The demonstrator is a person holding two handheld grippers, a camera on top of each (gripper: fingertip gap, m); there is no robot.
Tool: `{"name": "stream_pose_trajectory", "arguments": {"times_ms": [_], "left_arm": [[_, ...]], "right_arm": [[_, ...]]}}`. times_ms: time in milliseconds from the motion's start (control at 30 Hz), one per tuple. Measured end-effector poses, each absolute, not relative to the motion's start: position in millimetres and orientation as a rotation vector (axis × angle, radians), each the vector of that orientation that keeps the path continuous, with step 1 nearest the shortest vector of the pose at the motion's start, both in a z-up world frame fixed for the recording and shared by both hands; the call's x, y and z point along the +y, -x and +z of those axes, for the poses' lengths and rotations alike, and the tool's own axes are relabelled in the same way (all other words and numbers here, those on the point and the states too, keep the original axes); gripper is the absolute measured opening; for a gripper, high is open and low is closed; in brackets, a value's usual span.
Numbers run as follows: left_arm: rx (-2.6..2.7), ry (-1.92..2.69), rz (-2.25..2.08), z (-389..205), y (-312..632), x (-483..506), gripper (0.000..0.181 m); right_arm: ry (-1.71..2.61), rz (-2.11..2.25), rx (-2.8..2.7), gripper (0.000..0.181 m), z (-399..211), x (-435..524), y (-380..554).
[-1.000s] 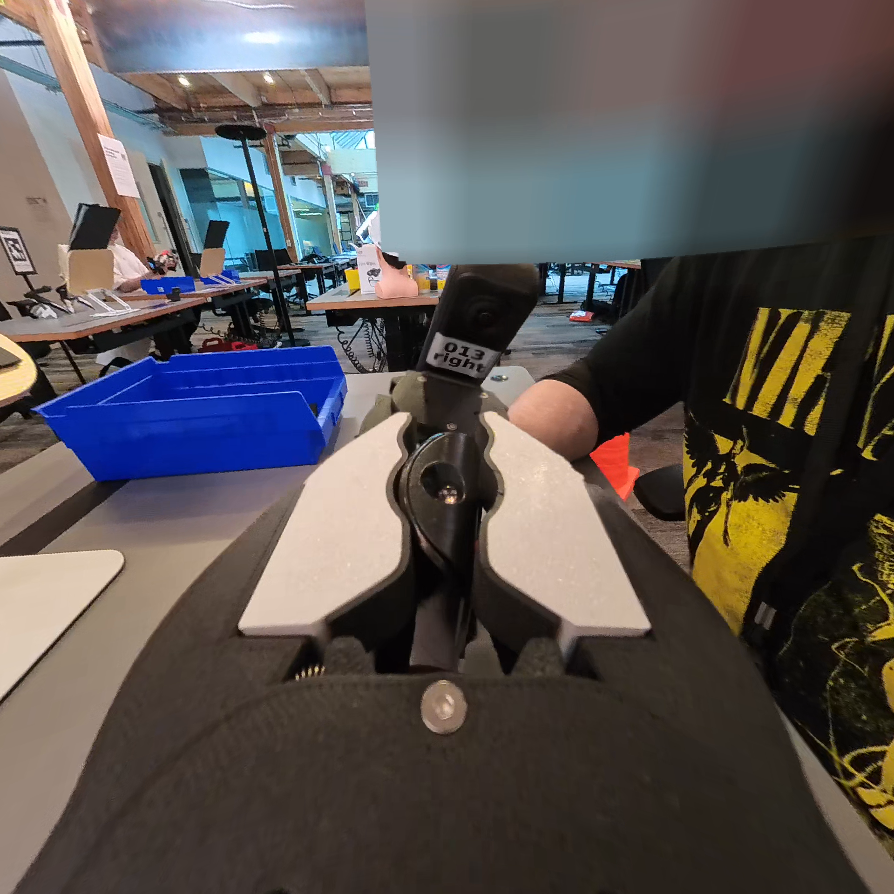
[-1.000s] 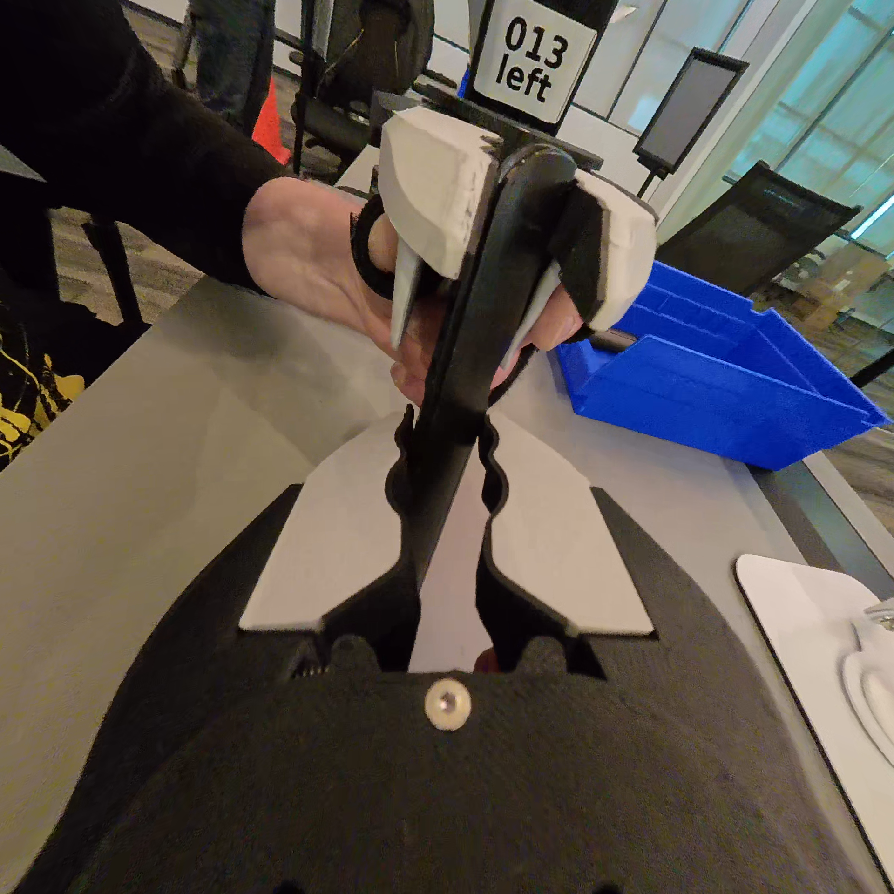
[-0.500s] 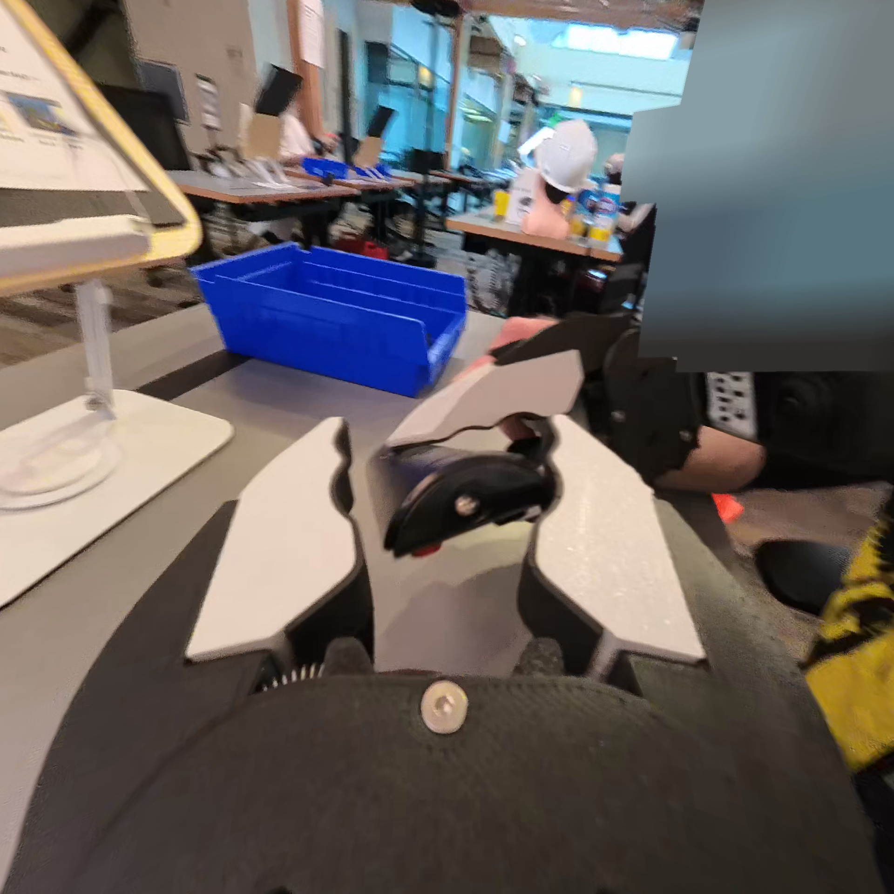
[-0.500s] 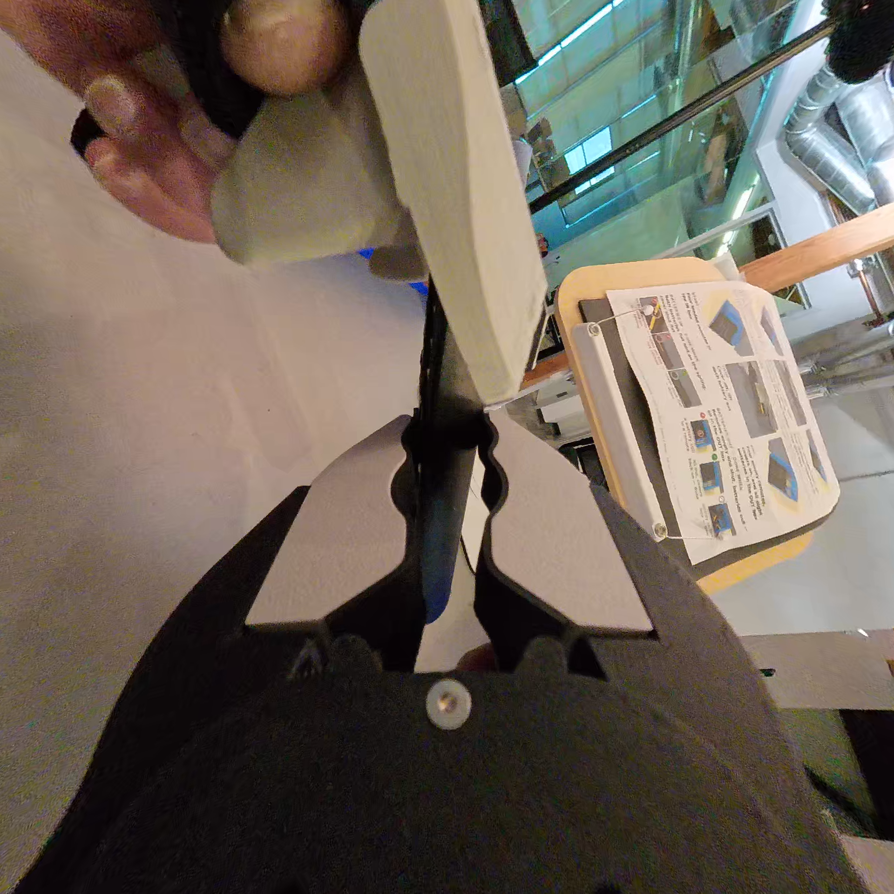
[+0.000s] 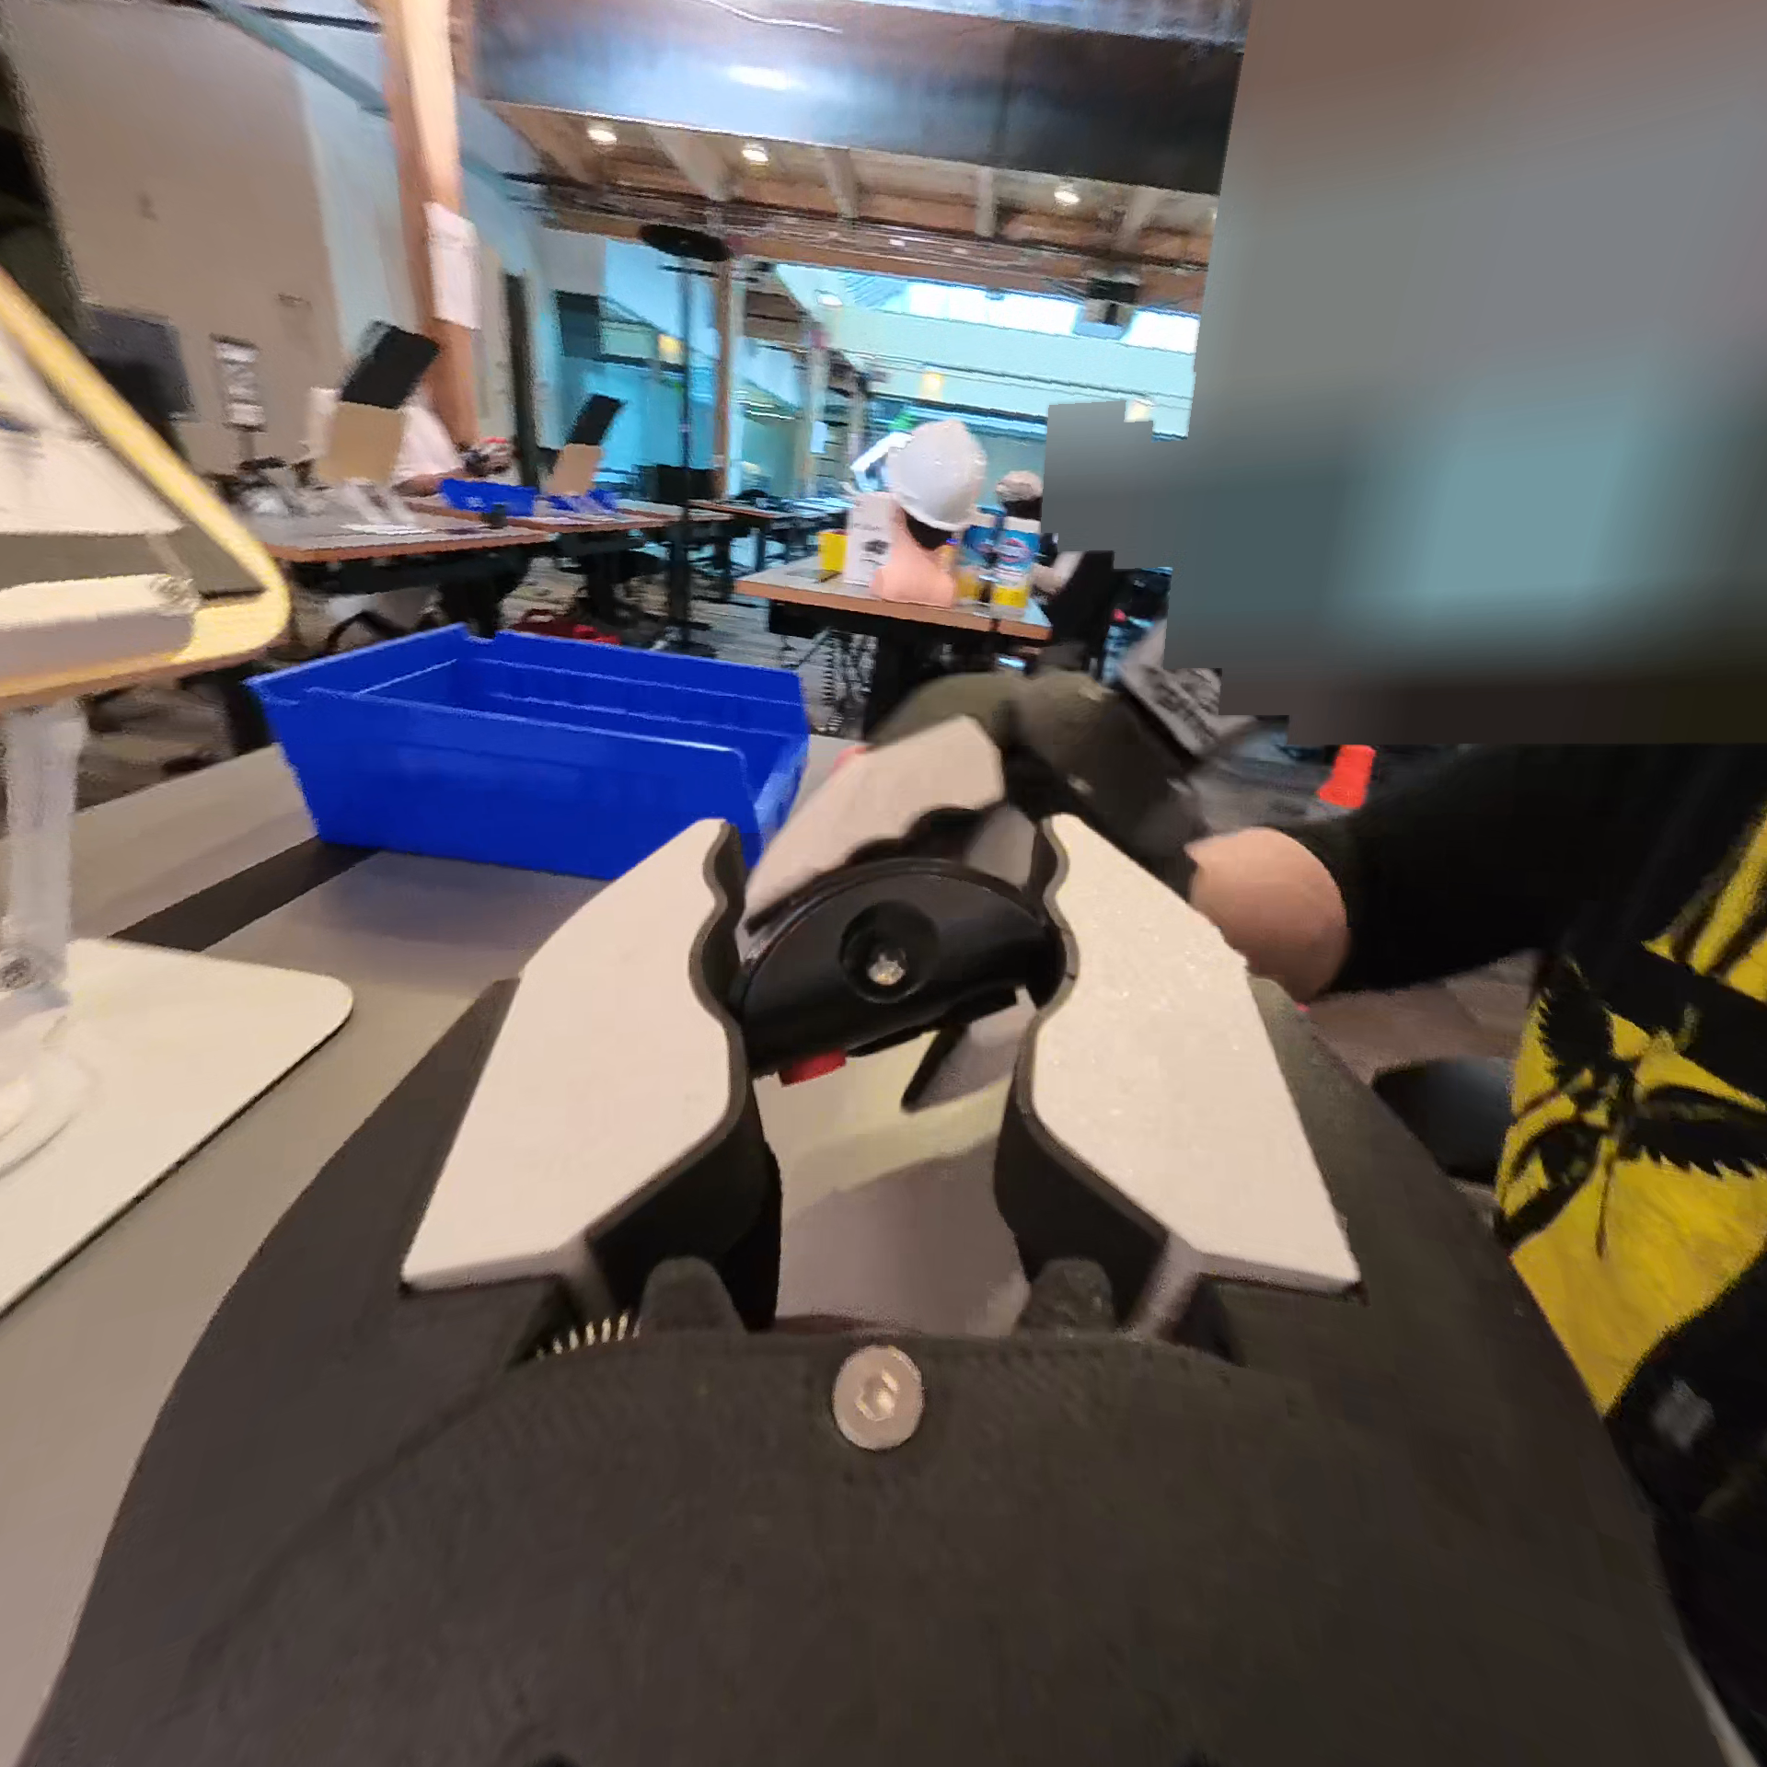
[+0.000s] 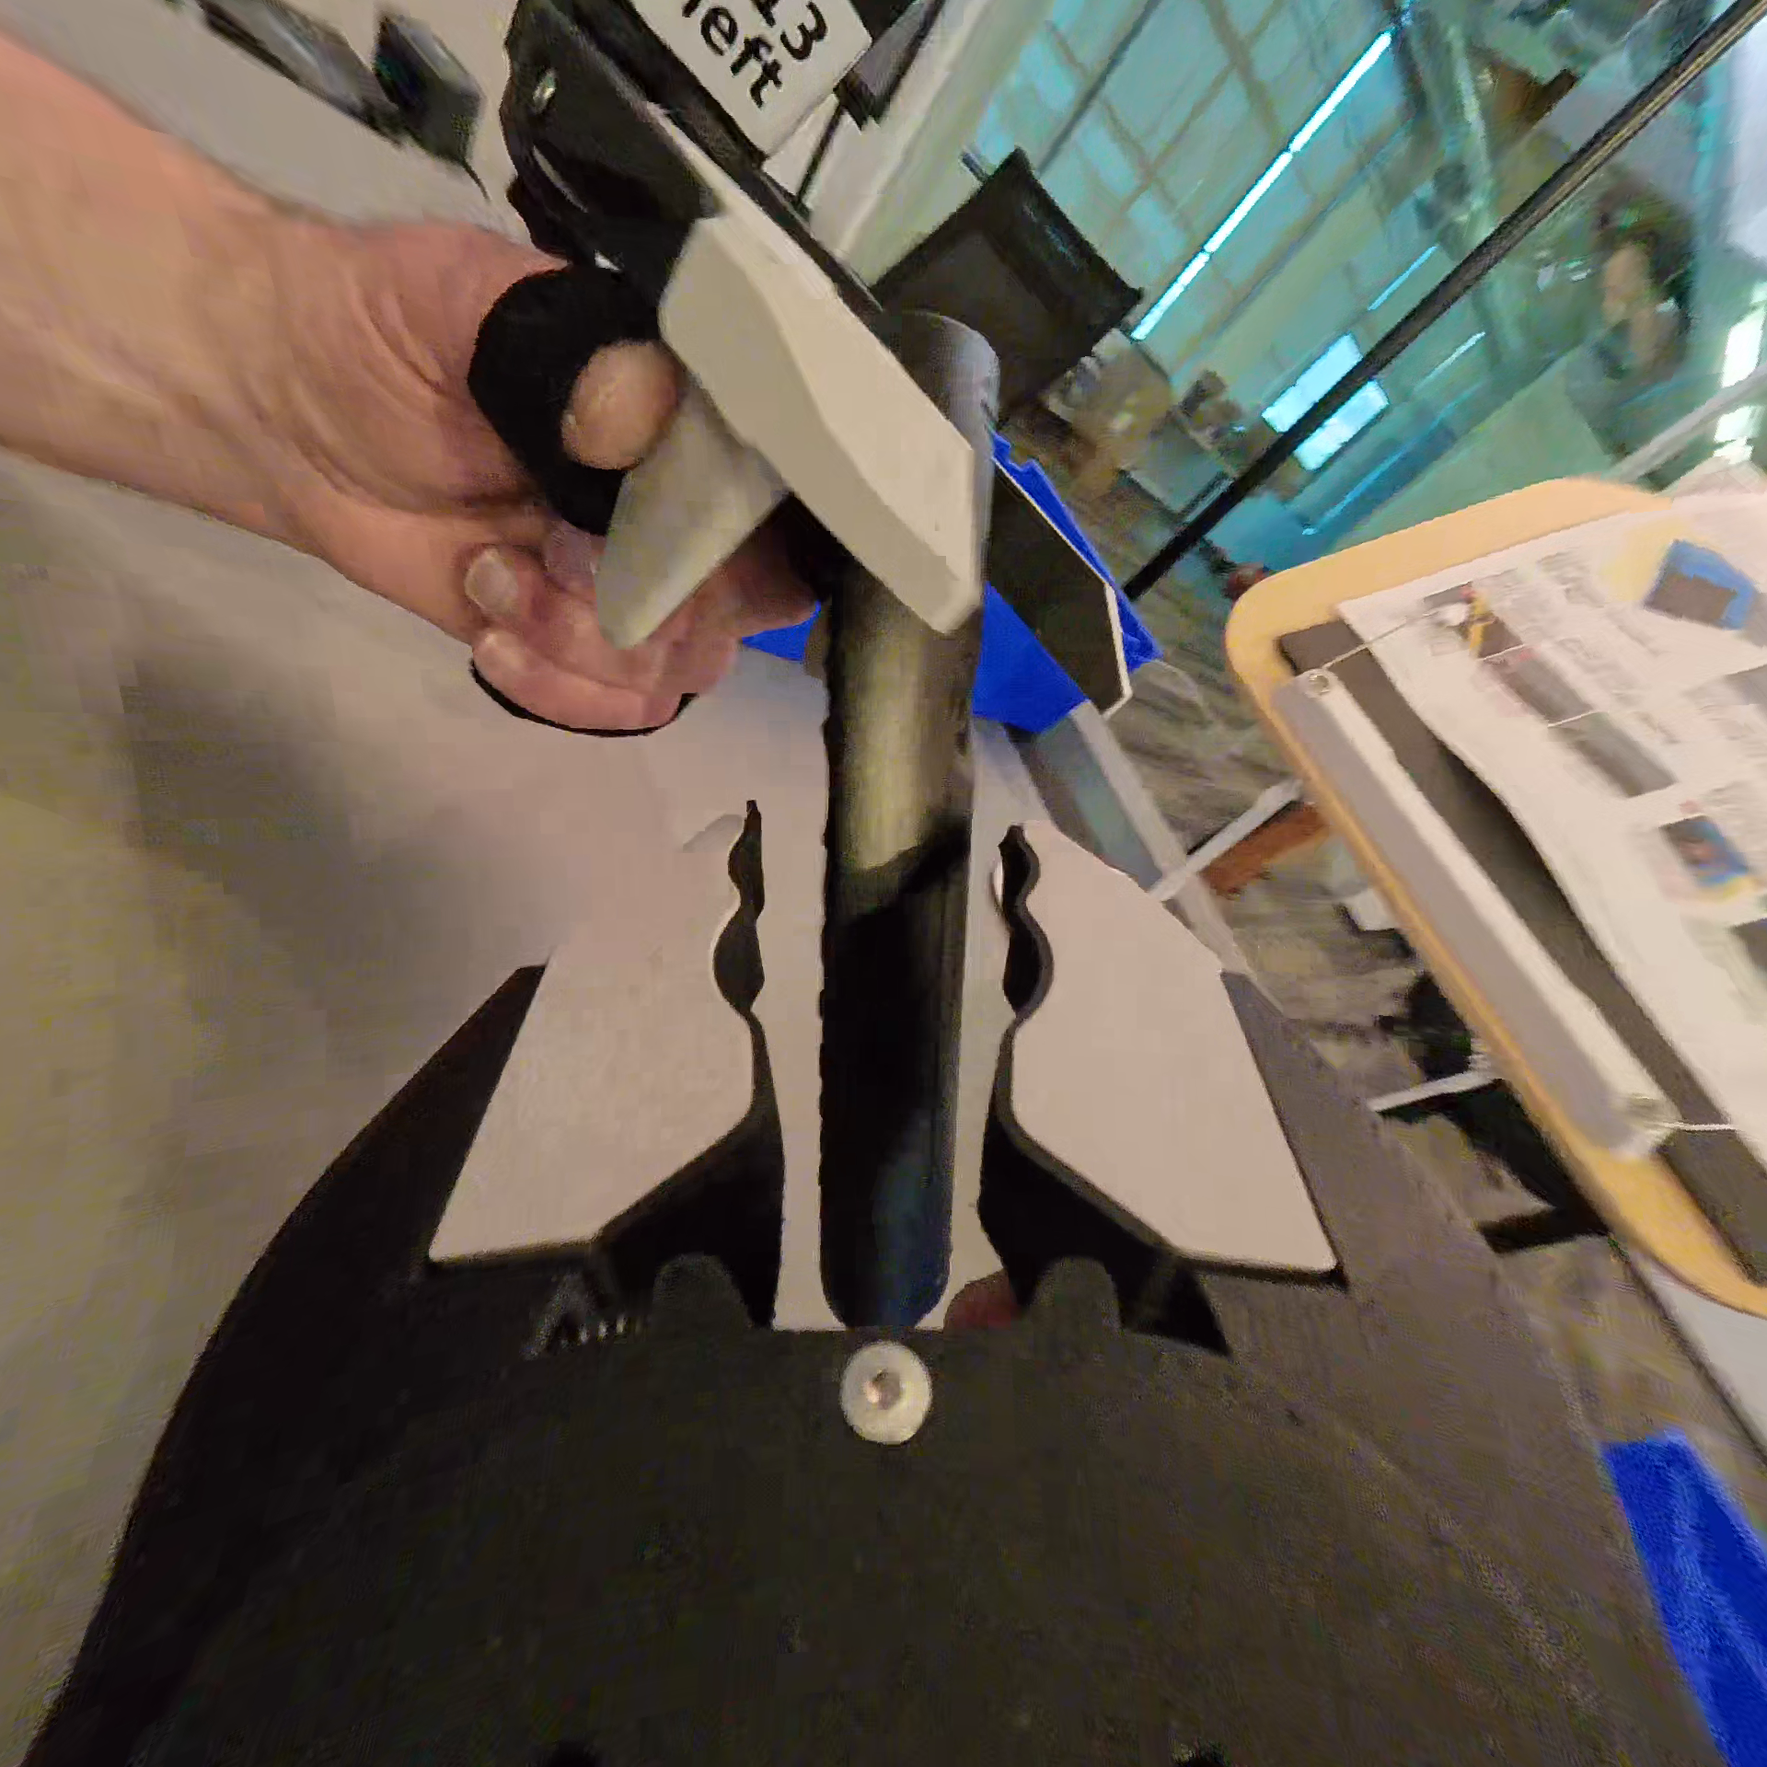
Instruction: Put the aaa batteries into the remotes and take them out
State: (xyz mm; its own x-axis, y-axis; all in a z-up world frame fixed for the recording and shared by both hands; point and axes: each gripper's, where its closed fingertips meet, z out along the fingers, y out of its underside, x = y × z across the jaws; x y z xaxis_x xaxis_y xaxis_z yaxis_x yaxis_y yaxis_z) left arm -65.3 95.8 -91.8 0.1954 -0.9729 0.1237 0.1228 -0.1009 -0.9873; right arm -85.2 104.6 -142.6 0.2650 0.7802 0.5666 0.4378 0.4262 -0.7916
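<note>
Remote (image 6: pixel 894 1004), black, held off table (image 6: pixel 287 861) between both grippers. Left gripper (image 5: pixel 884 956) spread wide, remote's end between fingers. Right gripper (image 6: pixel 884 918) fingers parted, remote lengthwise in gap; grip unclear. Blue bin (image 5: pixel 535 755) behind remote.

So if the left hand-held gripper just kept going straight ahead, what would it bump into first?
Probably the black remote, whose end already sits between the left hand-held gripper fingers, then the right hand-held gripper behind; depth is unclear.
</note>
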Motion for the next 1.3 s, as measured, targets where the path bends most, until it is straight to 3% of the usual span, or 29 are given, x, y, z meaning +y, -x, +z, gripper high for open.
{"name": "stream_pose_trajectory", "arguments": {"times_ms": [67, 133, 200, 267, 333, 500, 700, 900, 1000, 1033, 1200, 1233, 1300], "left_arm": [[1.016, 1.268, -1.168, -92.6, 65.0, 91.0, 0.058], [1.1, 1.229, -1.189, -90.4, 64.3, 84.4, 0.058], [1.201, 1.201, -1.203, -91.1, 60.8, 75.9, 0.058], [1.299, 1.194, -1.185, -96.8, 55.3, 68.8, 0.058], [1.39, 1.19, -1.164, -104.1, 49.6, 60.9, 0.058], [1.596, 1.189, -1.061, -121.4, 41.1, 48.1, 0.058], [1.742, 1.158, -1.012, -136.4, 33.1, 32.1, 0.058], [1.754, 1.119, -1.065, -136.7, 40.1, 25.3, 0.057], [1.78, 1.108, -1.095, -137.2, 43.9, 21.6, 0.058], [1.78, 1.105, -1.103, -137.0, 43.7, 20.8, 0.058], [1.784, 1.092, -1.128, -137.5, 45.5, 17.3, 0.058], [1.782, 1.093, -1.13, -137.4, 45.4, 17.5, 0.058], [1.806, 1.09, -1.129, -138.7, 46.0, 15.6, 0.058]], "right_arm": [[1.245, 0.59, -1.354, 0.055, -136.2, 101.9, 78.8], [1.312, 0.911, -1.327, 0.052, -129.3, 96.6, 73.1], [1.363, 1.242, -1.288, 0.035, -125.8, 87.9, 70.6], [1.386, 1.462, -1.228, 0.032, -126.6, 85.9, 69.2], [1.436, 1.667, -1.19, 0.041, -131.7, 82.5, 69.9], [1.446, 1.819, -1.201, 0.023, -141.6, 75.0, 72.2], [1.518, 1.897, -1.306, 0.025, -161.4, 60.7, 74.7], [1.487, 1.953, -1.399, 0.06, -167.9, 48.6, 84.3], [1.45, 2.051, -1.421, 0.053, -169.9, 49.3, 85.0], [1.441, 2.09, -1.425, 0.042, -171.2, 49.9, 84.9], [1.42, 2.121, -1.455, 0.034, -172.3, 47.2, 83.3], [1.415, 2.134, -1.455, 0.038, -171.5, 45.0, 83.6], [1.402, 2.162, -1.519, 0.067, -172.6, 31.4, 86.1]]}}
